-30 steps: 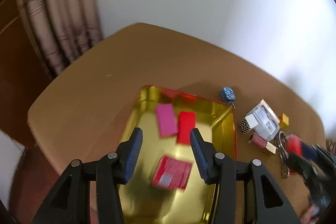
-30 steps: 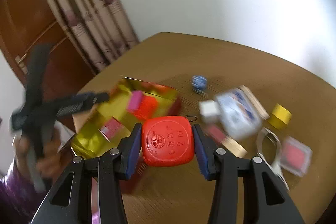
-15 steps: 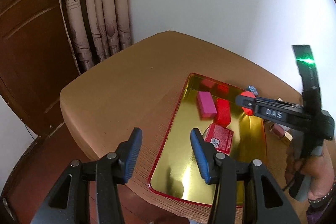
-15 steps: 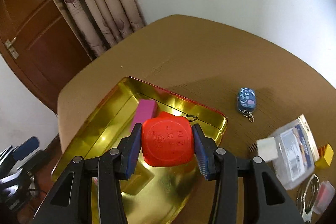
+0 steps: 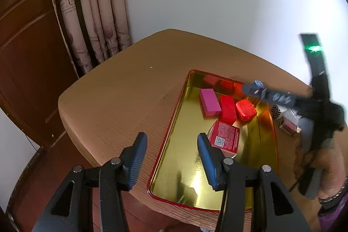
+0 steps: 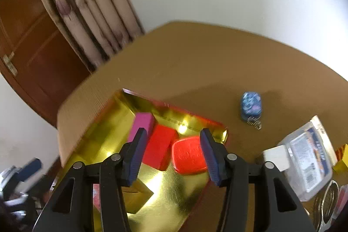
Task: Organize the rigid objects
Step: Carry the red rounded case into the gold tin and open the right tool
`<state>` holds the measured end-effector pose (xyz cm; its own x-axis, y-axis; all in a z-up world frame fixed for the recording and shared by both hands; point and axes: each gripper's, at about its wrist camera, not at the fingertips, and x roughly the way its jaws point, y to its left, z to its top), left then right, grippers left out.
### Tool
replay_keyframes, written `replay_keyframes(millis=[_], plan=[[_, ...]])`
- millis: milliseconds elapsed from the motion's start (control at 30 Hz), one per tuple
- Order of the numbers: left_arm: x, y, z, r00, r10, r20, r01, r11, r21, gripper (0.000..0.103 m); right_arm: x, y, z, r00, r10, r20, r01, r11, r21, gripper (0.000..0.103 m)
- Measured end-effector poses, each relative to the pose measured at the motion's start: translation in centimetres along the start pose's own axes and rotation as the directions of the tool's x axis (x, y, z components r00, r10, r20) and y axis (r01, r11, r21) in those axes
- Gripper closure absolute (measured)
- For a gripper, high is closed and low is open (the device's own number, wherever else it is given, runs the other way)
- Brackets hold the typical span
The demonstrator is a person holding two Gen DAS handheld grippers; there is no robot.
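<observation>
- Since the earlier frames, the orange rounded block (image 6: 188, 155) had left the right gripper (image 6: 171, 158) and lay on the floor of the gold tray (image 5: 174, 136), touching the red block (image 5: 227, 109) at its left
- Right gripper's jaws had just been opening; they stood apart with the orange rounded block below and between them, pads clear of it
- From the left wrist view, the right gripper (image 5: 253, 88) reached in from three o'clock, tilted down over the tray's far right corner, the person's hand (image 5: 326, 158) gripping its handle
- Left gripper (image 5: 171, 158) hung over the tray's near left rim at six o'clock, jaws partly spread and empty
- Pink block (image 5: 209, 102) sat at nine o'clock of the red block, touching it; a red printed box (image 5: 225, 137) lay nearer, at six o'clock of them
- Near half of the tray floor was bare; the orange rounded block sat near the right wall
- Table (image 6: 206, 62) lay bare at twelve o'clock, its edge near the curtain (image 6: 87, 3)
- Blue keyfob (image 6: 250, 106) sat off the tray at one o'clock in the right wrist view, a clear packet (image 6: 304, 158) at three o'clock
</observation>
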<state>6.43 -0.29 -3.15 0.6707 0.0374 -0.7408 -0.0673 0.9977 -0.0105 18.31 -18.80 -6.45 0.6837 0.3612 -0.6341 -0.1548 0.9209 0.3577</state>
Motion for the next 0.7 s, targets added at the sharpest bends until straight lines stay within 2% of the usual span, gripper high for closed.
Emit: replay_keyframes(millis=[67,133,233,267,367,433,467,533,633,700], plan=[[-0.3,-0.4,-0.1,1.000,0.006,0.012,-0.006,1.000,0.020,0.054,-3.0,-0.8,-0.2,0.996,0.036,0.075,-0.039,0.999,0.038,0.055],[-0.8,-0.8,-0.1,1.000,-0.012,0.027,0.011,0.999,0.037,0.054,-6.7,-1.9,-1.3,0.990,0.037,0.139,-0.045,0.997,0.057,0.055],[-2.0,-2.0,-0.1,0.997,-0.069,0.043,0.065,0.995,0.077,0.054,-11.6,-4.4,-4.0,0.980,-0.031,0.197,0.016,0.997,0.078,0.053],[-2.6,-2.8,-0.2,0.994,-0.101,0.045,0.096,0.990,0.101,0.054,-13.6,-5.9,-5.5,0.976,-0.076,0.205,0.058,0.994,0.091,0.049],[-4.0,-5.0,-0.5,0.987,-0.155,0.043,0.147,0.976,0.161,0.054,-17.7,-9.8,-9.6,0.953,-0.240,0.183,0.223,0.969,0.109,0.041],[-4.4,-6.8,-0.7,0.981,-0.195,0.011,0.189,0.962,0.195,0.054,-19.6,-12.7,-12.4,0.935,-0.328,0.133,0.314,0.942,0.118,0.041],[-4.3,-7.9,-0.8,0.976,-0.217,-0.011,0.215,0.954,0.208,0.054,-20.6,-14.3,-14.2,0.917,-0.385,0.104,0.371,0.920,0.128,0.041],[-4.1,-9.9,-0.8,0.963,-0.262,-0.057,0.268,0.934,0.237,0.054,-22.3,-16.6,-16.7,0.903,-0.423,0.073,0.408,0.899,0.156,0.041],[-3.1,-13.8,-0.5,0.929,-0.339,-0.148,0.366,0.899,0.241,0.054,-23.7,-18.8,-19.6,0.879,-0.473,0.057,0.455,0.870,0.190,0.041],[-2.2,-16.0,-0.2,0.913,-0.355,-0.200,0.396,0.889,0.230,0.054,-24.2,-20.3,-21.0,0.882,-0.470,0.046,0.447,0.862,0.239,0.041]])
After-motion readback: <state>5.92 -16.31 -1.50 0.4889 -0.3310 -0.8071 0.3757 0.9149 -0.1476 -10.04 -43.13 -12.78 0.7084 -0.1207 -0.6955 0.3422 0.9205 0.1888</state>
